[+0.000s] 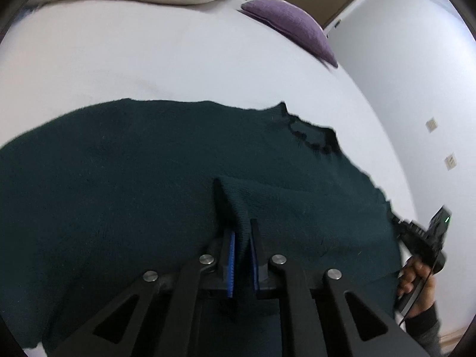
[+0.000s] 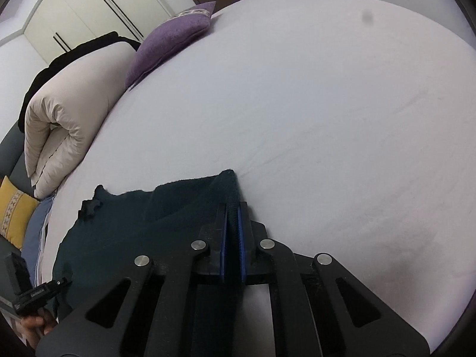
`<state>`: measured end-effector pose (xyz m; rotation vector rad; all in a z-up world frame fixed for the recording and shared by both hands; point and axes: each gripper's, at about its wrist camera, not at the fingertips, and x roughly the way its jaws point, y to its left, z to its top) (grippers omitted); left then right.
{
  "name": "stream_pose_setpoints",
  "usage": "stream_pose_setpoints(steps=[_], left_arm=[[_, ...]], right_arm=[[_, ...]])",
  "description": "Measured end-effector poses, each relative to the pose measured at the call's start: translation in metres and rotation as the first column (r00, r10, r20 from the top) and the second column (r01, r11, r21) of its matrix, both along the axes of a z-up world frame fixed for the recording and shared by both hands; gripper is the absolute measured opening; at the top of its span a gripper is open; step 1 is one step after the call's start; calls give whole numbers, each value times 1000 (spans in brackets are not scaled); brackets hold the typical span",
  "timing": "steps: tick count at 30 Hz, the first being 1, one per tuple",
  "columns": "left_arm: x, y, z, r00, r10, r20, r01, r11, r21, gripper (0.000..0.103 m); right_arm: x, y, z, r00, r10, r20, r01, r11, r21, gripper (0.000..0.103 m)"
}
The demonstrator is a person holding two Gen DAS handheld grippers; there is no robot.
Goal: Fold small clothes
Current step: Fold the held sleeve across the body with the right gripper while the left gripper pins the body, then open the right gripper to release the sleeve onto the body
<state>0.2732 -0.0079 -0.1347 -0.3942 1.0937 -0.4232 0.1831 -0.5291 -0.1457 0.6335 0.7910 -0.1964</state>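
A wide bed (image 2: pixel 297 104) with a pale sheet carried a dark green sweater (image 1: pixel 134 178) spread flat, a purple cushion (image 2: pixel 172 41) and a folded cream duvet (image 2: pixel 71 98) at its far edge.

Left gripper (image 1: pixel 241 238) with blue-padded black jaws pinched nearly together on a raised fold of the dark green knitted garment (image 1: pixel 119 184). Right gripper (image 2: pixel 233 223) likewise clamped on a ridge at that garment's edge. Bare right hand (image 1: pixel 415 279) wrapped around its handle, dark sleeve cuff at the wrist.
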Motion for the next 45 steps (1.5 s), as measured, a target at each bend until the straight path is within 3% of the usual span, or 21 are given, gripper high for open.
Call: stream_pose_setpoints(steps=[3, 7, 9, 10, 13, 15, 17, 22, 26, 28, 31, 35, 38, 40, 41, 43, 44, 45], left_arm=[[-7, 4, 7, 1000, -8, 6, 8, 1000, -4, 21], [-25, -3, 15, 999, -41, 27, 40, 998, 41, 48], [-32, -12, 14, 998, -51, 35, 48, 996, 76, 50], [-35, -16, 15, 997, -59, 50, 53, 993, 109, 49], [-44, -31, 15, 993, -91, 78, 70, 968, 241, 22], [-48, -26, 16, 994, -82, 69, 64, 970, 233, 12], [-50, -22, 18, 995, -75, 58, 60, 973, 221, 9], [-55, -13, 19, 997, -58, 48, 48, 980, 192, 9], [-47, -6, 13, 1000, -14, 14, 13, 996, 88, 9], [-47, -7, 11, 999, -31, 16, 29, 996, 88, 9], [-51, -8, 10, 999, -27, 22, 25, 995, 100, 9], [-50, -4, 7, 1000, -11, 13, 10, 997, 72, 11], [-48, 6, 3, 1000, 4, 7, -4, 999, 32, 13], [-52, 10, 7, 999, 11, 34, -11, 1000, 9, 16], [-54, 14, 8, 999, 16, 46, -16, 1000, 10, 19], [-58, 23, 8, 998, 37, 49, -35, 999, -41, 26], [-59, 26, 8, 998, 49, 50, -46, 997, -63, 33], [-62, 31, 10, 996, 68, 55, -63, 994, -84, 37]], right_arm=[[-18, -6, 15, 1000, -26, -16, 26, 1000, 6, 12], [-53, 10, 44, 999, -46, -19, 45, 997, -70, 18], [-65, 33, 50, 1000, 12, -2, -12, 996, -93, 18], [-69, 46, 49, 999, 46, -16, -48, 992, -118, 18], [-68, 78, 24, 982, 118, -147, -149, 962, -227, 17], [-74, 84, 17, 980, 125, -154, -167, 940, -297, 17], [-78, 79, 20, 980, 112, -165, -155, 949, -275, 15], [-83, 87, 26, 971, 98, -216, -169, 925, -340, 15], [-84, 89, 41, 970, 29, -243, -108, 942, -317, 16], [-84, 98, 63, 986, 44, -162, -91, 952, -293, 21], [-63, 119, 79, 985, 164, -55, -172, 964, -204, 21], [-14, 158, 58, 941, 339, 9, -338, 940, -54, 21], [16, 175, 3, 925, 368, -97, -361, 929, 79, 25], [9, 180, 11, 935, 350, -49, -349, 937, 29, 25], [7, 182, 18, 936, 347, -55, -346, 938, 37, 27], [-6, 182, 34, 937, 347, 45, -350, 932, 93, 28], [-12, 184, 40, 935, 343, 83, -351, 932, 96, 32], [-16, 186, 41, 937, 336, 96, -344, 935, 90, 46]])
